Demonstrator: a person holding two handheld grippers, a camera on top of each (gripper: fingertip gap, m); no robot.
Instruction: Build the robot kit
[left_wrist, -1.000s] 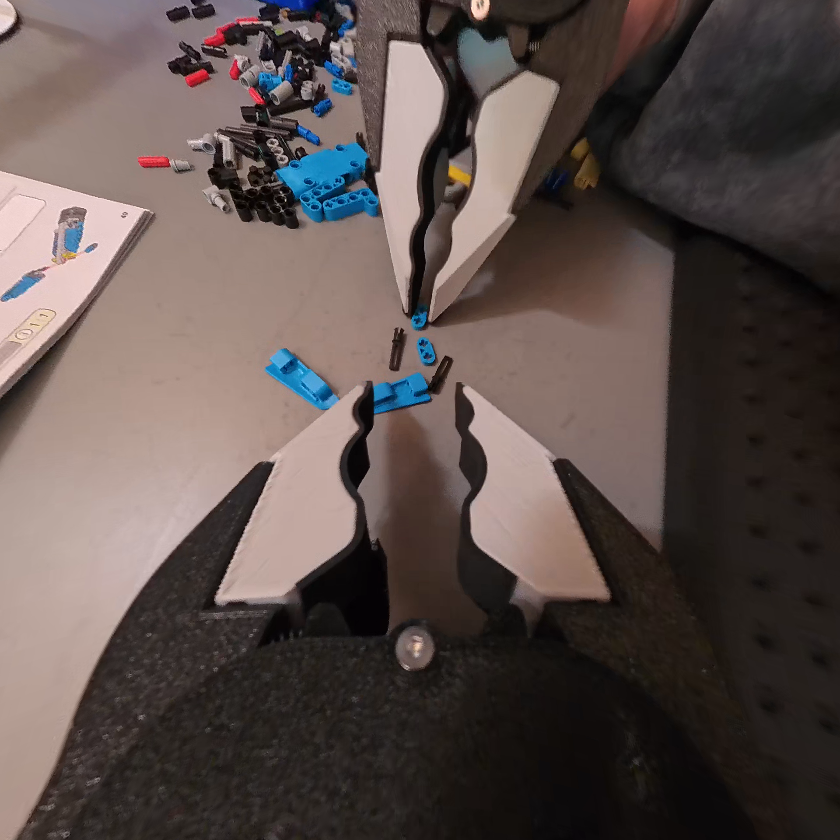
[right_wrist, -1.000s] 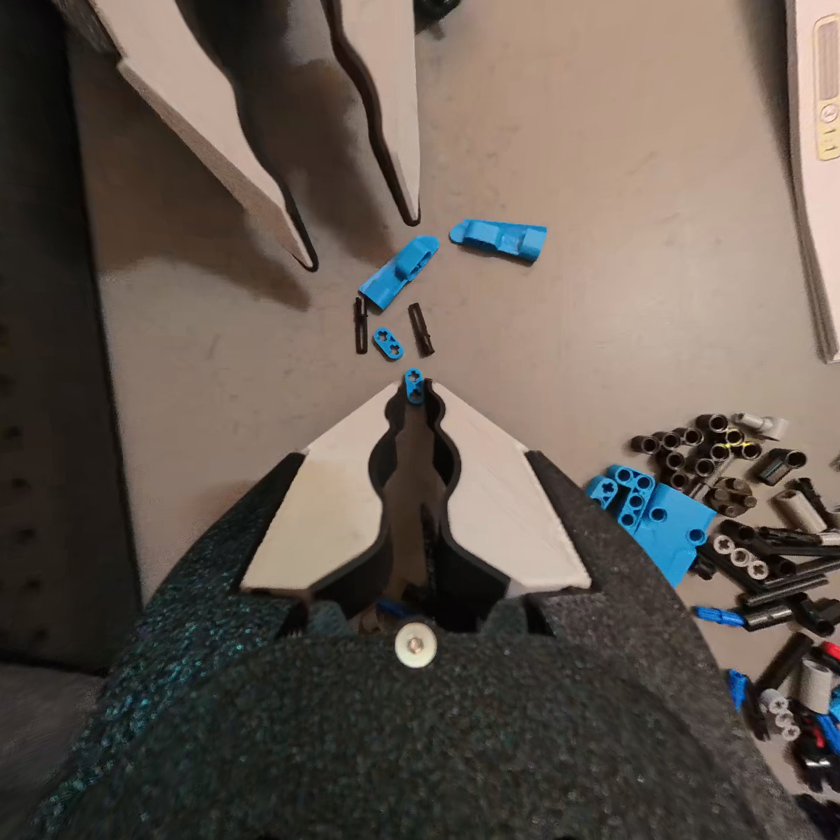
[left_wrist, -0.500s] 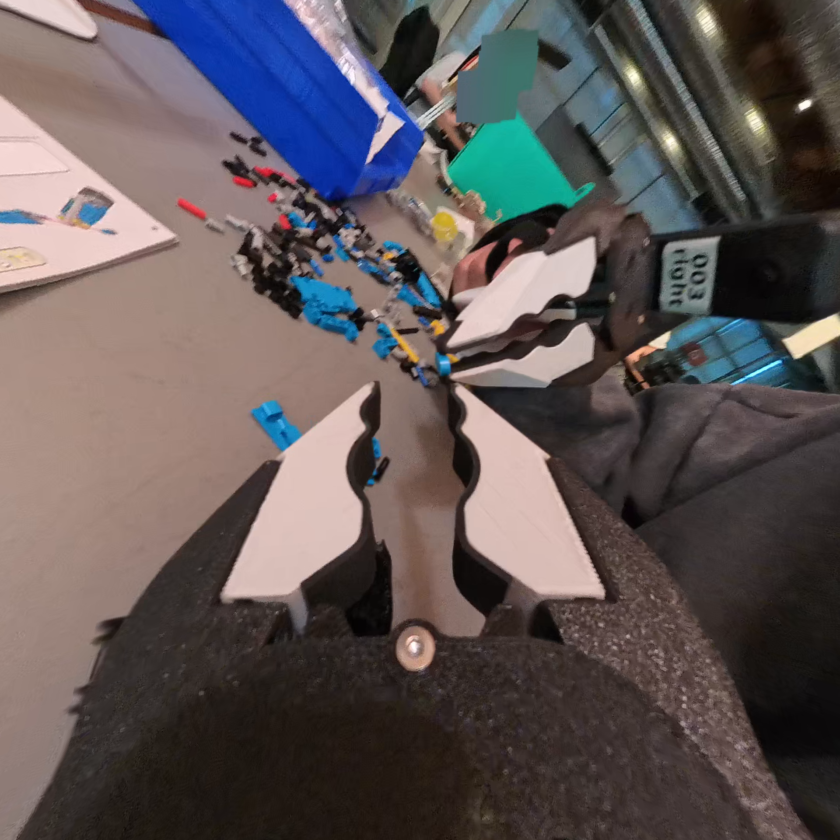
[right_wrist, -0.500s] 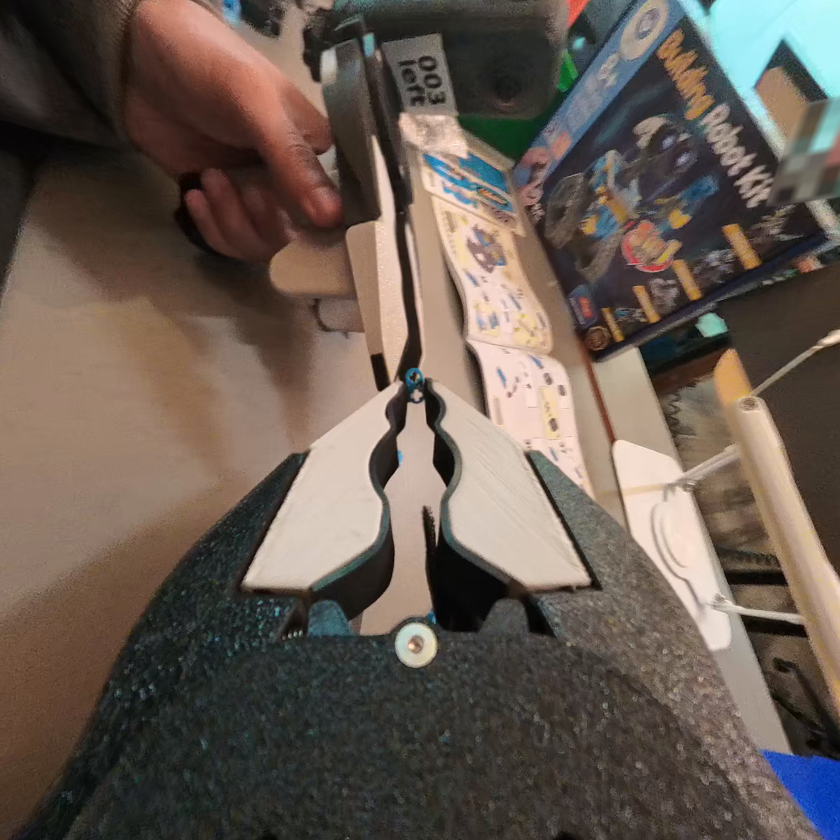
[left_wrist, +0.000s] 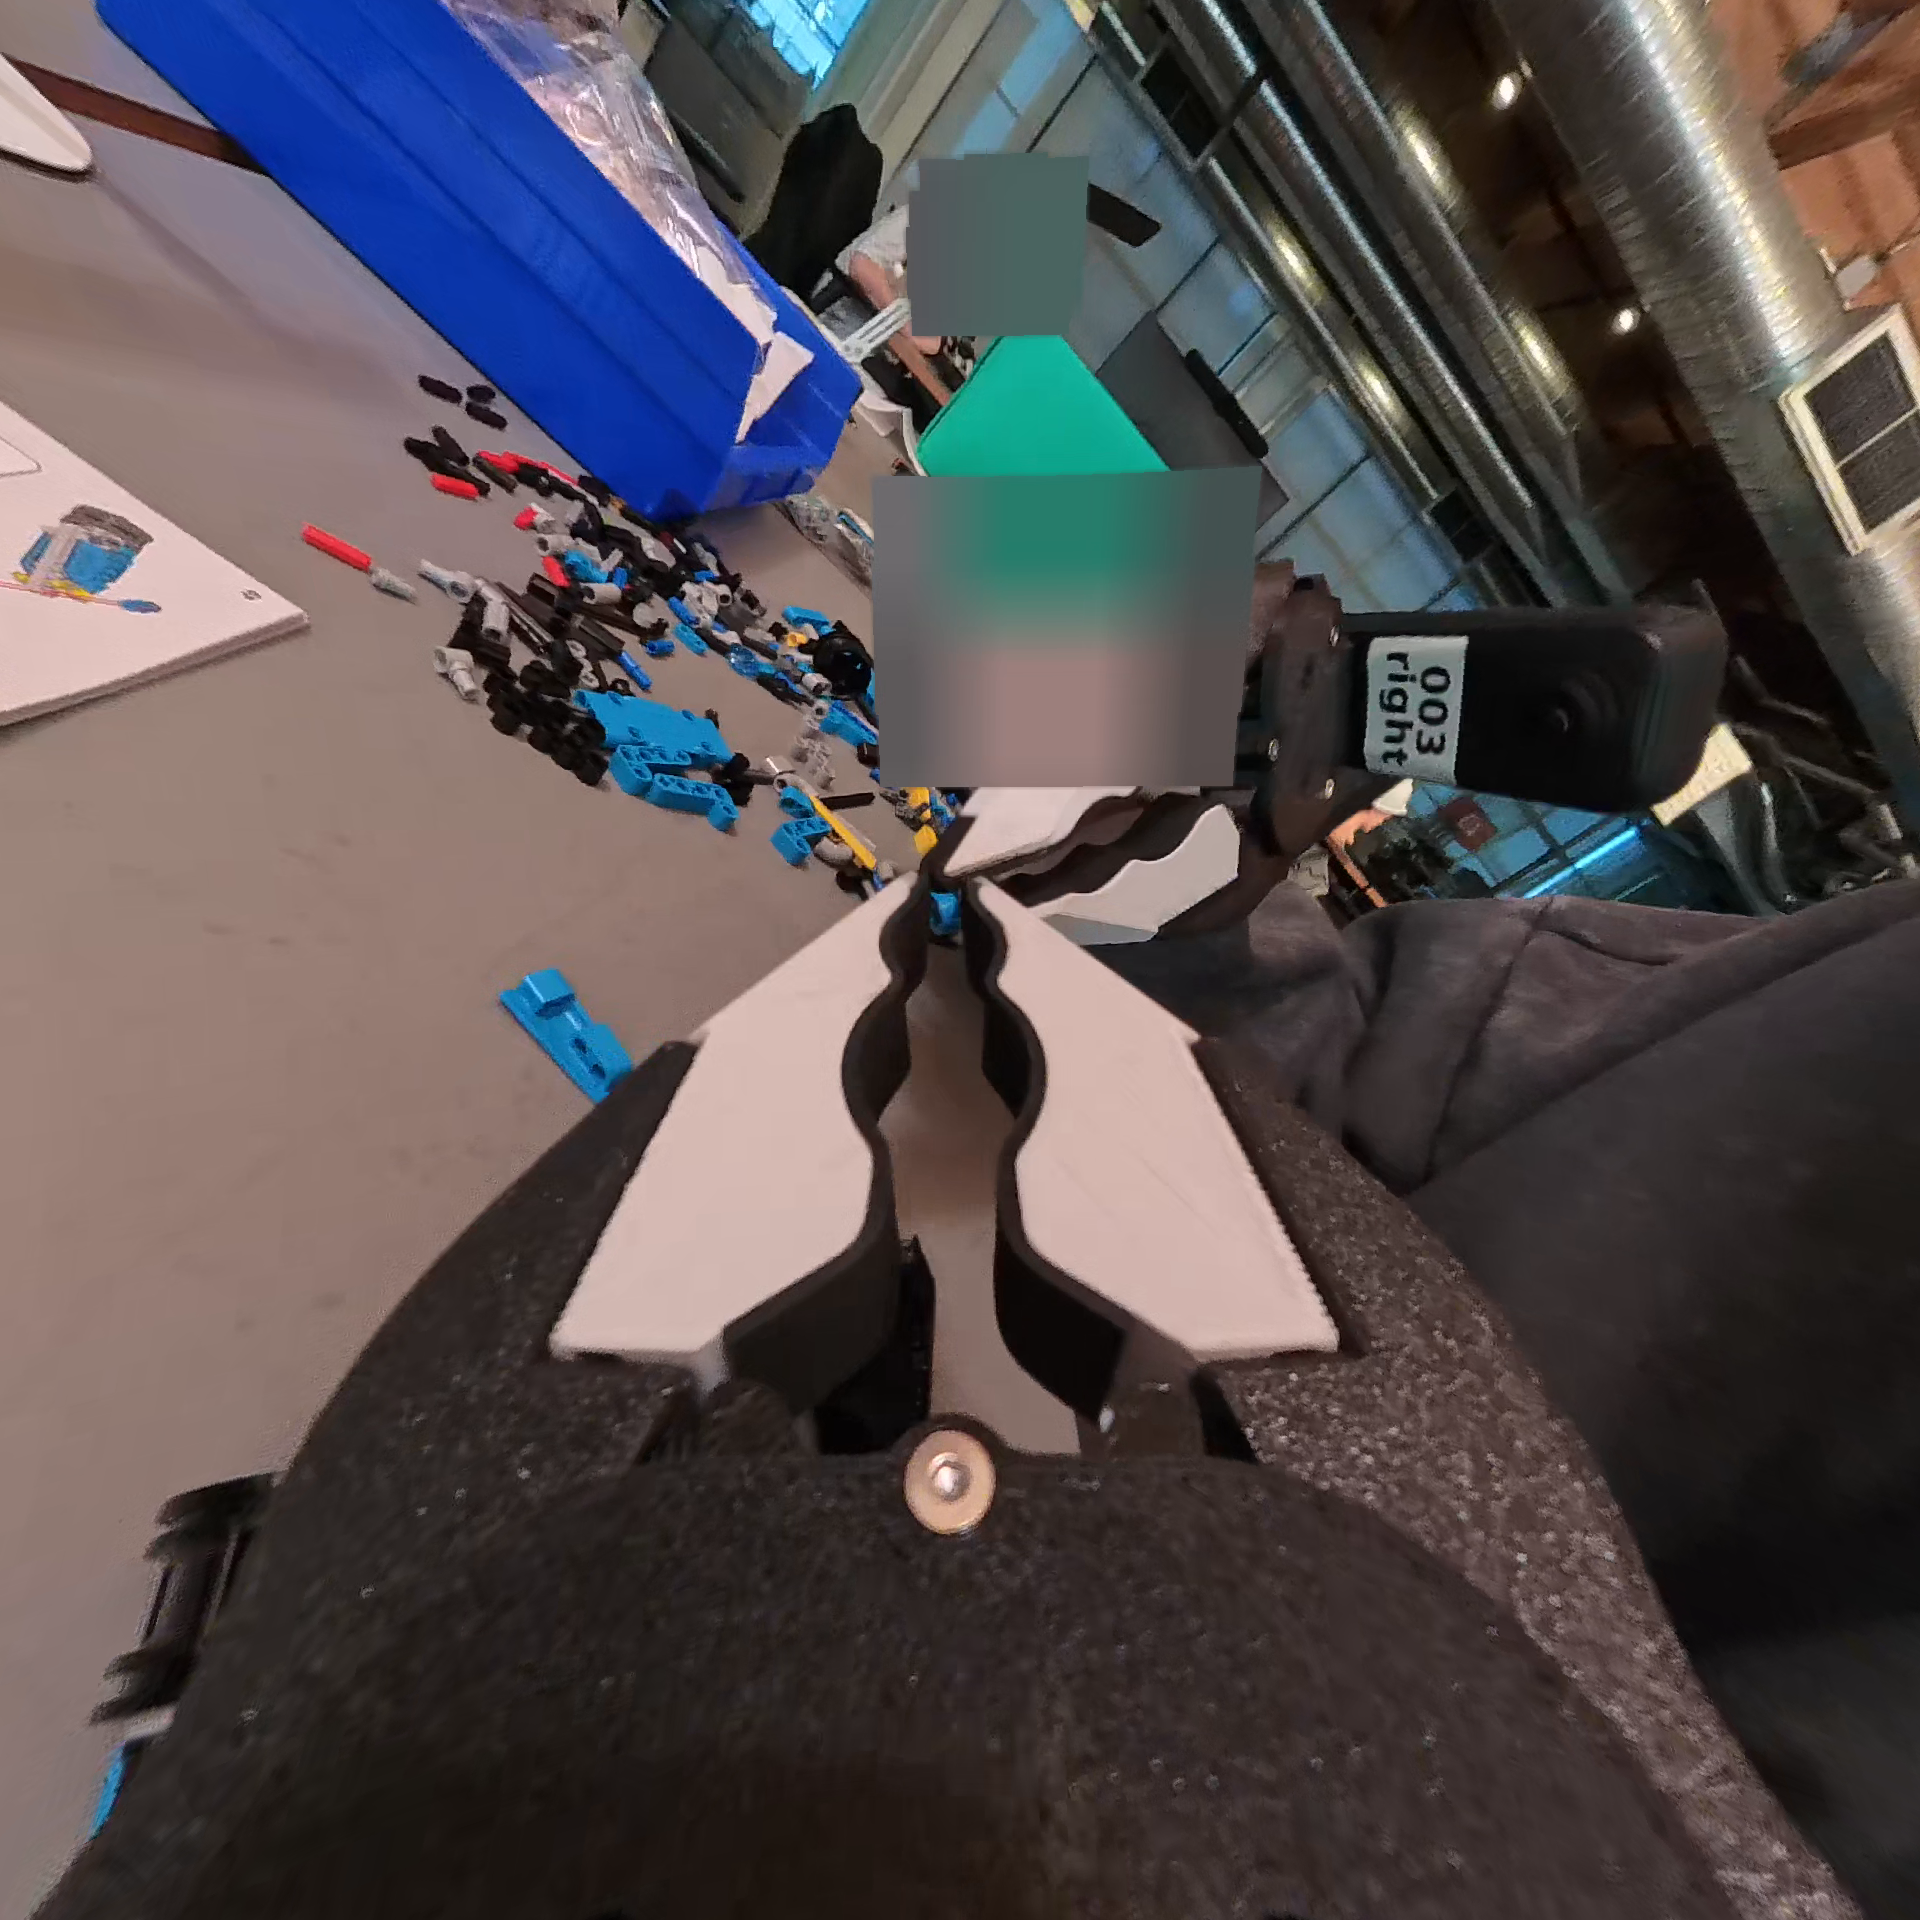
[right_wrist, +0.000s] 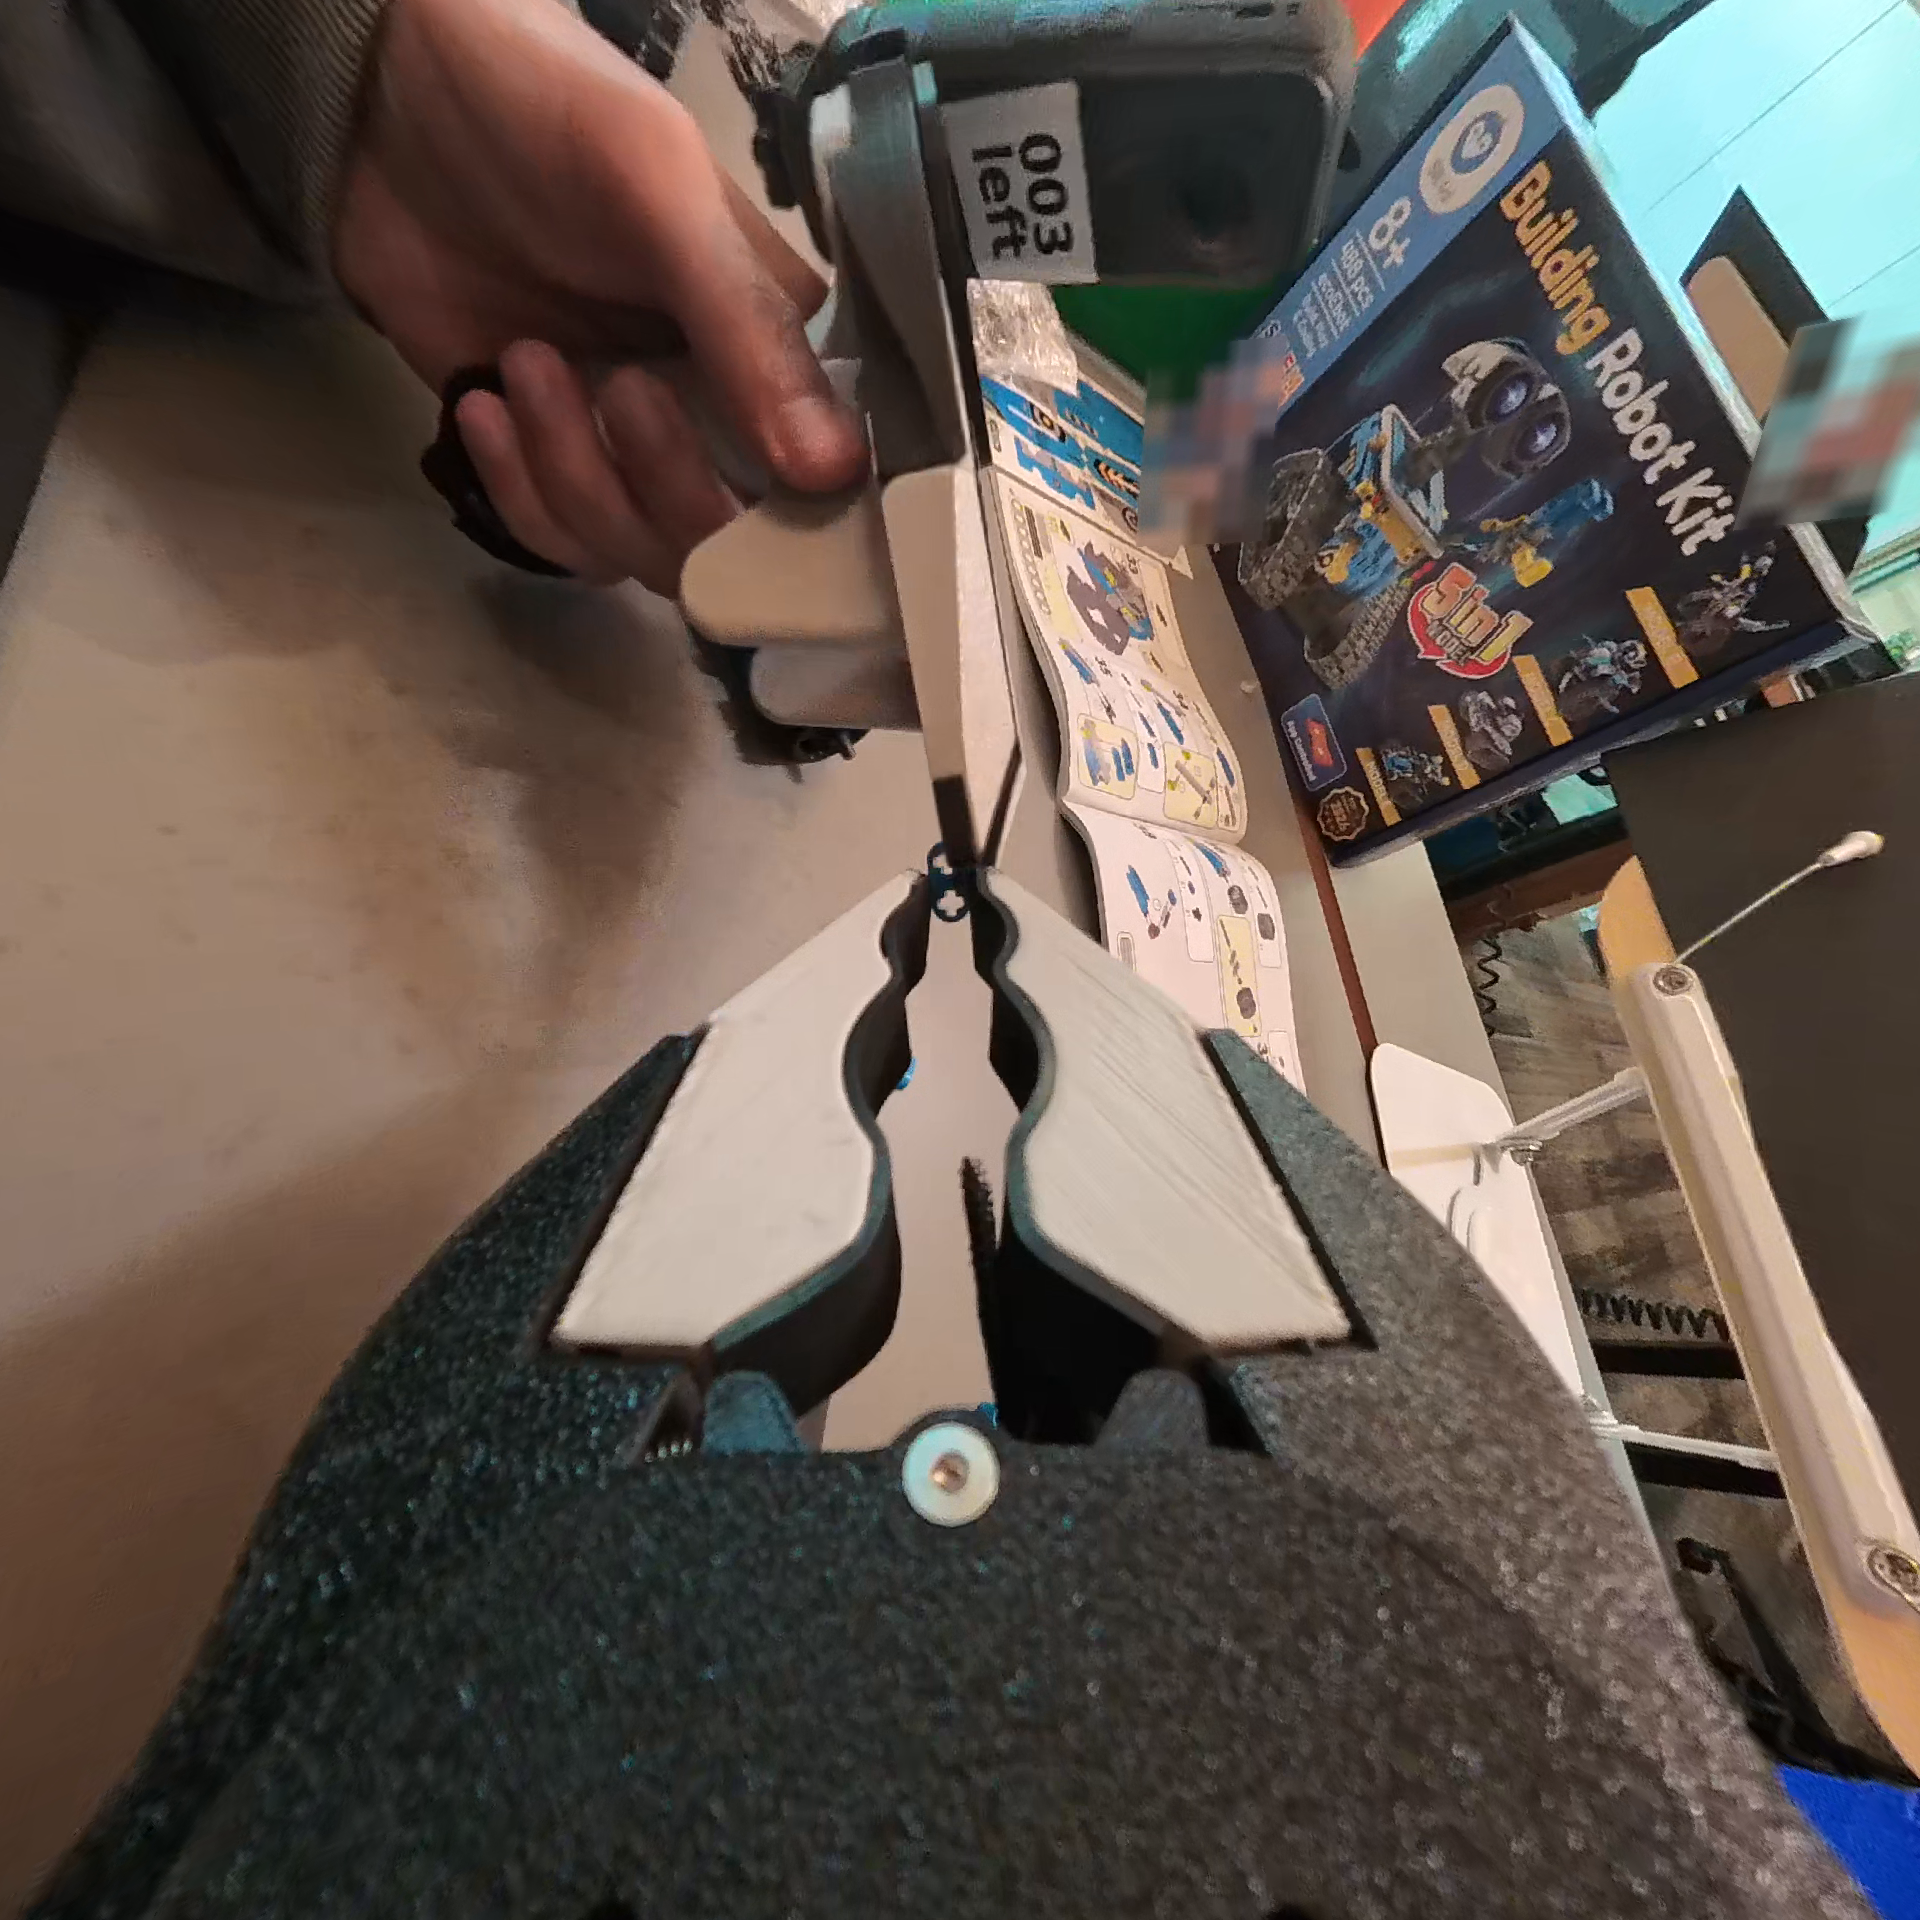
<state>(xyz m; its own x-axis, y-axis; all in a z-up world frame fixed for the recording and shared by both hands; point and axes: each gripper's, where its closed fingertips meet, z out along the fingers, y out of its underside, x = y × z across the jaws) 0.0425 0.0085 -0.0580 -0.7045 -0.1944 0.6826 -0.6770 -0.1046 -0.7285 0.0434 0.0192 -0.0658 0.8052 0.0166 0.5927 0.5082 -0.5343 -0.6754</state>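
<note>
Right wrist view: right gripper (right_wrist: 951, 899) is lifted off the grey table (left_wrist: 260, 935), fingertips pinching a small blue link piece (right_wrist: 948, 891). Left gripper (left_wrist: 942, 888) meets it tip to tip. Its fingers are almost pressed together with a narrow slit left, and the blue piece sits at that slit. Cannot tell if the left fingers actually clamp it or only touch. A hand (right_wrist: 582, 343) grips the left handle. On the table are a blue panel piece (left_wrist: 566, 1029), a loose parts pile (left_wrist: 623, 665), a blue bin (left_wrist: 468, 229), an open instruction booklet (right_wrist: 1143, 707) and a kit box (right_wrist: 1507, 468).
</note>
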